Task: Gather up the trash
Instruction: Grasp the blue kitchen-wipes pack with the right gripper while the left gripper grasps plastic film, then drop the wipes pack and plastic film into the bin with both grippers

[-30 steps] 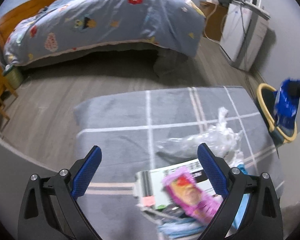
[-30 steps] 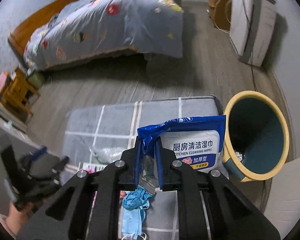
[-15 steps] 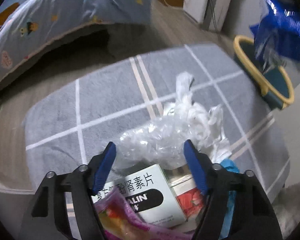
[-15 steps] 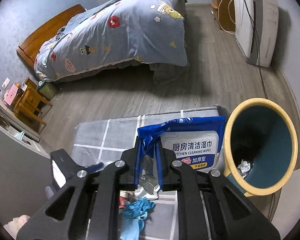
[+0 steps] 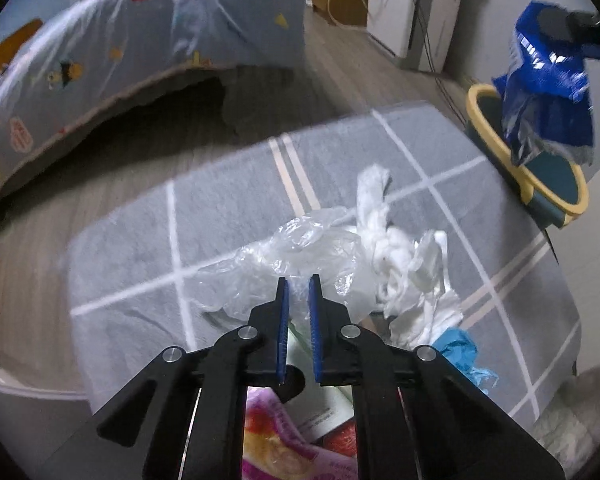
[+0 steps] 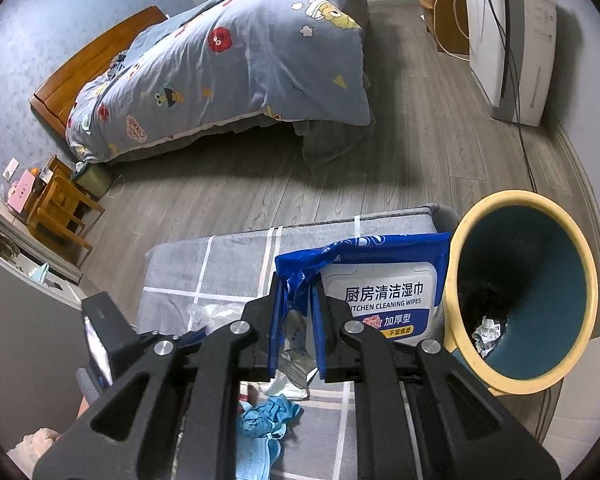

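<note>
On the wooden floor beside the bed (image 6: 236, 68) lies a grey checked rug (image 5: 228, 216), with a yellow-rimmed bin (image 6: 466, 240) standing at its corner. The right gripper (image 6: 297, 284) clamps a blue wipes packet (image 6: 384, 280) just beside the bin's mouth. The left gripper (image 5: 297, 284) has its jaws drawn together on a clear plastic bag (image 5: 300, 248), which lies touching crumpled white tissue (image 5: 404, 280) and near a blue mask (image 5: 458, 346).

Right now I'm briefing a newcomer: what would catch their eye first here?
The blue wipes pack clamped in the right tongs, hanging beside the yellow-rimmed bin. Next, the trash pile on the grey rug, where the left tongs have shut on a clear plastic bag.
</note>
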Available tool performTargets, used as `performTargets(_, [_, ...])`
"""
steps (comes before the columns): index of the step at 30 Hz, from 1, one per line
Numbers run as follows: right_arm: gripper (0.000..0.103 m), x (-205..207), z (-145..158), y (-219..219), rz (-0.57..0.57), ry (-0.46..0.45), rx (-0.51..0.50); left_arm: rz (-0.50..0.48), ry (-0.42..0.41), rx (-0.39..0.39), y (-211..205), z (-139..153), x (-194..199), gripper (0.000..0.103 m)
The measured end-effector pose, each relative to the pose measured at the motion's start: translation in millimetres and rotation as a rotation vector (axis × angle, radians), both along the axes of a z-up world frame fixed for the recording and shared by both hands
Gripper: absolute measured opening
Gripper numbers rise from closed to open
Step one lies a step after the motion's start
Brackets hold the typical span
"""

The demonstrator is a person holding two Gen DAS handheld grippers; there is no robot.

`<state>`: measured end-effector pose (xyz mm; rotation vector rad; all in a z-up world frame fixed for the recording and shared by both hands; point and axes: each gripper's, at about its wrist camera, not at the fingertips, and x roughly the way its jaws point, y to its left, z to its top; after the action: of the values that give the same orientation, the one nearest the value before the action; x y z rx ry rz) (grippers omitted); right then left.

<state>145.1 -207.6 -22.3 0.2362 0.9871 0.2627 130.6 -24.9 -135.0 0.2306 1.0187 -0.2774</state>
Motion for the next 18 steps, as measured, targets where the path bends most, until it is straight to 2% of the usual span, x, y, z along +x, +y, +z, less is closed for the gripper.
performTargets(8, [0.013, -12.2, 26.5, -20.8, -0.042, -0.055, 0.031, 0.036, -0.170, -0.055, 6.0, 61.9, -11.7, 0.010])
performTargets(13, [0.013, -19.3, 37.6, -42.5, -0.090, -0.089, 0.030, 0.025, -0.211, -0.095, -7.3, 86.9, -17.2, 0.010])
performTargets(18, [0.013, -16.4, 31.6, -63.5, -0.126, -0.083, 0.018, 0.002, -0.219, -0.126, -25.9, 100.6, -22.0, 0.010])
